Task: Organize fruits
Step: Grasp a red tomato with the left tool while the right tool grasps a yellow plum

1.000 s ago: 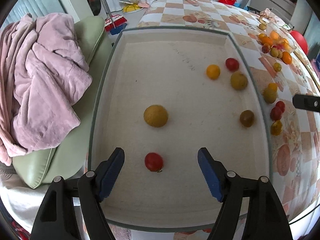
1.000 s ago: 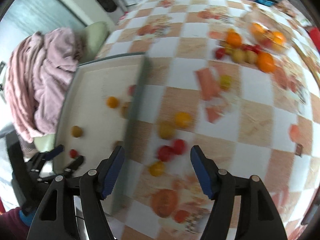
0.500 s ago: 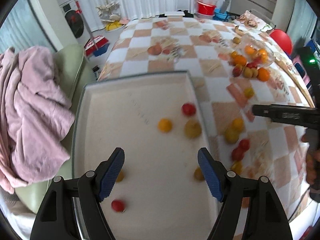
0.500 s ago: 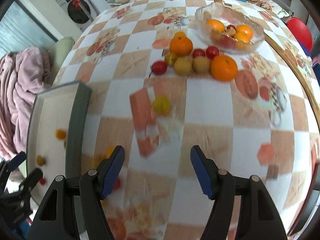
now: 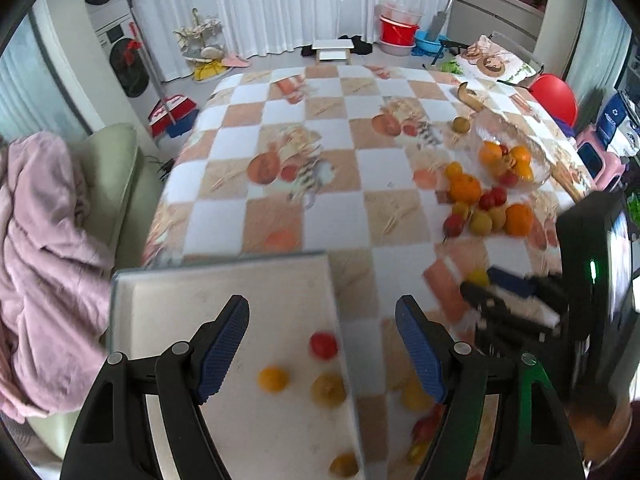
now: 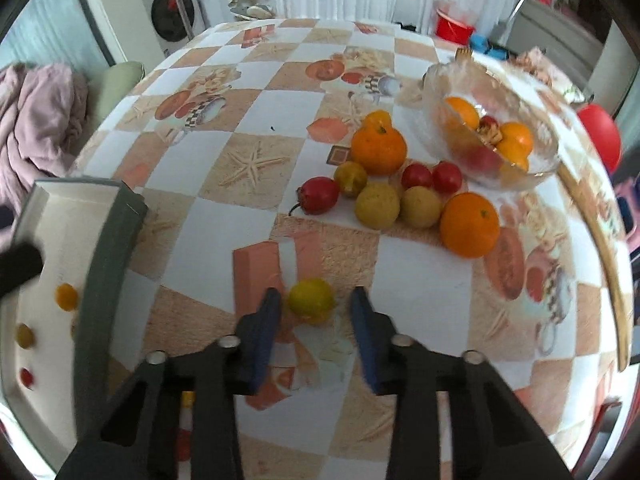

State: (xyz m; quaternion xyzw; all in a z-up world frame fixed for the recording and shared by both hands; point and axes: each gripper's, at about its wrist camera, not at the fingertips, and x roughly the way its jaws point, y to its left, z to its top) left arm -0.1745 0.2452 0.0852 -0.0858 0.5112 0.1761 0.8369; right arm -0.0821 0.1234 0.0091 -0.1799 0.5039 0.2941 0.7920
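Note:
A small yellow fruit point(image 6: 311, 300) lies on the checkered tablecloth between the fingertips of my right gripper point(image 6: 316, 300). Its jaws are closing; the left pad is almost at the fruit and a gap remains on the right. The left wrist view shows this gripper point(image 5: 504, 284) blurred at the right. My left gripper point(image 5: 322, 304) hangs open and empty above the right rim of the white tray point(image 5: 224, 280). In the tray lie a red fruit point(image 5: 323, 345), an orange one point(image 5: 273, 379) and a yellow one point(image 5: 328, 389).
A glass bowl point(image 6: 540, 160) with oranges stands at the back right, with several oranges, yellow and red fruits point(image 6: 378, 204) clustered in front of it. More small fruits point(image 5: 416, 396) lie just right of the tray. A pink blanket point(image 5: 44, 248) covers a green seat on the left.
My right gripper has come down over the yellow fruit and its jaws have narrowed around it. The left gripper has drawn back and up, from over the tray's middle to its right rim.

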